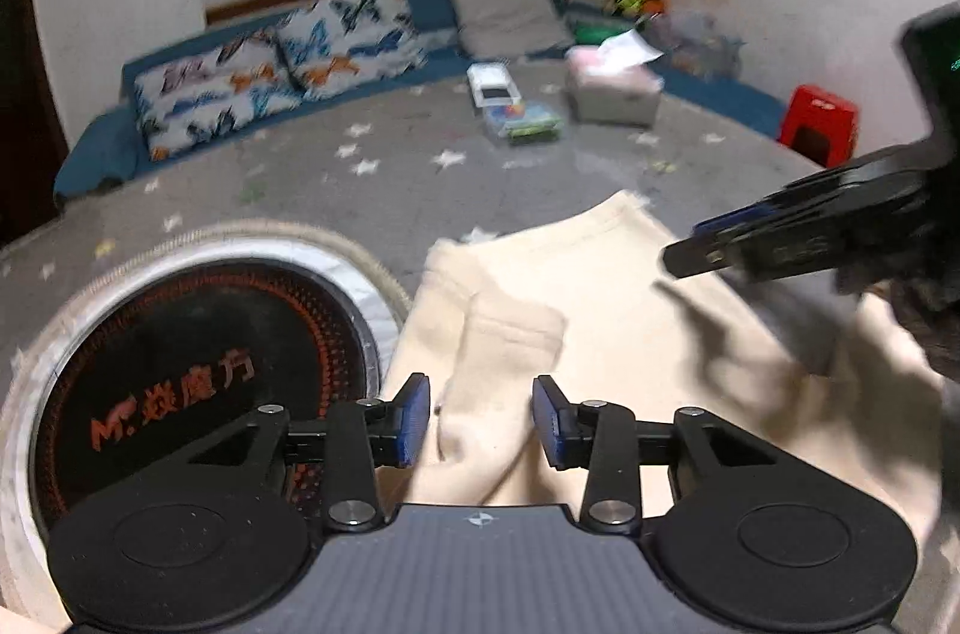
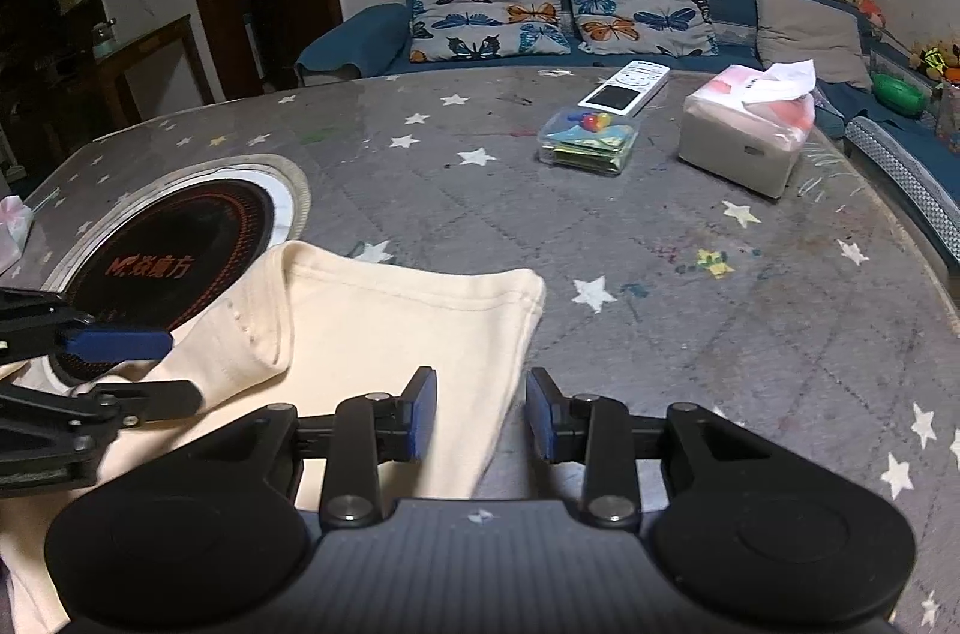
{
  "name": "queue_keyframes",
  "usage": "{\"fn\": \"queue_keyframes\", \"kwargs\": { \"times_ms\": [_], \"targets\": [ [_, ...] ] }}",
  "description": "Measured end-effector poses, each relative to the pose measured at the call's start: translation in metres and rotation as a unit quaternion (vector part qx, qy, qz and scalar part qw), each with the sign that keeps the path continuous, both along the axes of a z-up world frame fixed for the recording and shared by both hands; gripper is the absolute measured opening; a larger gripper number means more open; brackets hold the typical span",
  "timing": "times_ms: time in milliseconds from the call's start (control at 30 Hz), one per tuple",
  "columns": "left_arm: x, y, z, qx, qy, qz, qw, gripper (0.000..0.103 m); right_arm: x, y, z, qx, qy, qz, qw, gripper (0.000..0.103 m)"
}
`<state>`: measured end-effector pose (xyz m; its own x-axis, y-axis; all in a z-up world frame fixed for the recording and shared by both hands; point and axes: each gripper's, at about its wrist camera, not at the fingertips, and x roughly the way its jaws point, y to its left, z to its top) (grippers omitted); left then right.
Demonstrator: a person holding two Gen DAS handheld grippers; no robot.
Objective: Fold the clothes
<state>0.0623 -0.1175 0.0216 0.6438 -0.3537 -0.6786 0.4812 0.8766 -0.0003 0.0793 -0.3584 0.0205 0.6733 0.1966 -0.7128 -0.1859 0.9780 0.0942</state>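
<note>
A cream garment (image 1: pixel 600 322) lies partly folded on the grey star-patterned table; in the right wrist view it (image 2: pixel 390 328) lies with a hemmed edge toward the far side. My left gripper (image 1: pixel 480 421) is open just above the garment's near left part, nothing between its blue pads. My right gripper (image 2: pixel 480 415) is open over the garment's right edge, empty. The right gripper shows in the left wrist view (image 1: pixel 810 226) at the right above the cloth. The left gripper shows in the right wrist view (image 2: pixel 132 370) at the left, open.
A round black induction cooktop (image 1: pixel 192 382) is set in the table left of the garment, partly under it (image 2: pixel 180 244). Farther back stand a tissue box (image 2: pixel 750 130), a clear plastic box (image 2: pixel 591 142) and a remote (image 2: pixel 624 85). A blue sofa with butterfly cushions (image 2: pixel 564 10) is behind.
</note>
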Motion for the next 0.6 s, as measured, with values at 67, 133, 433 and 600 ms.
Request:
{"fn": "queue_keyframes", "kwargs": {
  "times_ms": [67, 133, 433, 600],
  "targets": [
    [0.005, 0.003, -0.002, -0.013, 0.007, 0.004, 0.9999, 0.020, 0.004, -0.002, -0.001, 0.000, 0.002, -0.003, 1.000, 0.033],
    [0.006, 0.006, -0.001, -0.023, 0.006, 0.003, 0.9997, 0.010, 0.010, -0.004, -0.003, 0.003, 0.007, -0.005, 1.000, 0.033],
    [0.025, 0.054, 0.026, -0.028, -0.055, 0.095, 0.9936, 0.008, 0.038, 0.012, -0.004, -0.021, -0.005, 0.019, 1.000, 0.005],
    [0.053, 0.092, 0.025, -0.020, -0.054, 0.161, 0.9852, 0.008, 0.065, 0.028, 0.000, -0.036, -0.025, 0.025, 0.999, 0.003]
  ]
}}
